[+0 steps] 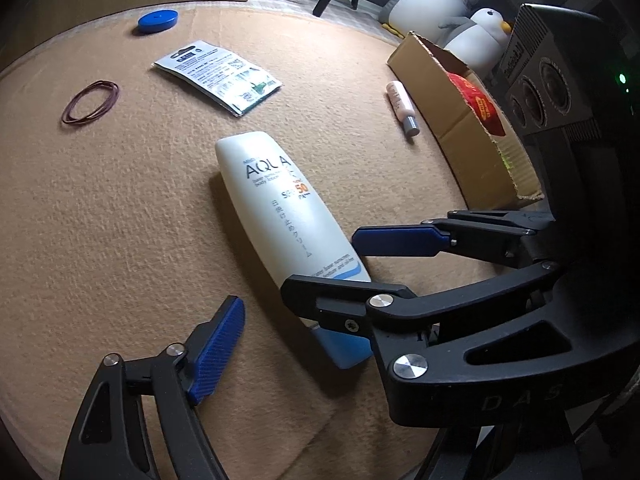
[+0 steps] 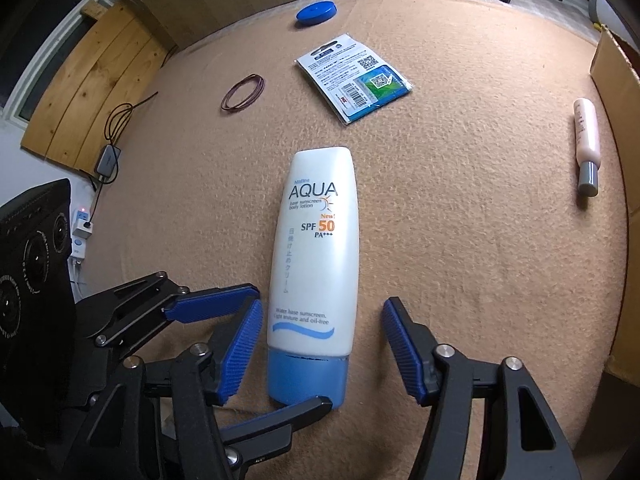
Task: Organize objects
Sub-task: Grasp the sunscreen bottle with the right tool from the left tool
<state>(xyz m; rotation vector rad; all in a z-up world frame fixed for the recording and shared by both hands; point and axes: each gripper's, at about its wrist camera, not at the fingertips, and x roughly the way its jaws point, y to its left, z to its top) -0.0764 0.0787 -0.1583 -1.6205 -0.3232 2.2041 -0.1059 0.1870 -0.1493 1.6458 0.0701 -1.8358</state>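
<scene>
White sunscreen bottle (image 2: 314,264) flat on tan carpet (image 2: 460,240), blue cap toward both grippers, right gripper (image 2: 320,354) spread wide around cap end, left gripper (image 1: 296,320) spread wide just beside it, cardboard box (image 1: 464,120) well apart

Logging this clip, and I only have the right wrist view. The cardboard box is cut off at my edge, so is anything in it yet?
Observer: Yes. The left wrist view shows the cardboard box open on top, with a red packet lying inside.
Operator: Is anything behind the box? I can't see past it.
Observer: Two plush penguins sit just beyond its far side.
</scene>
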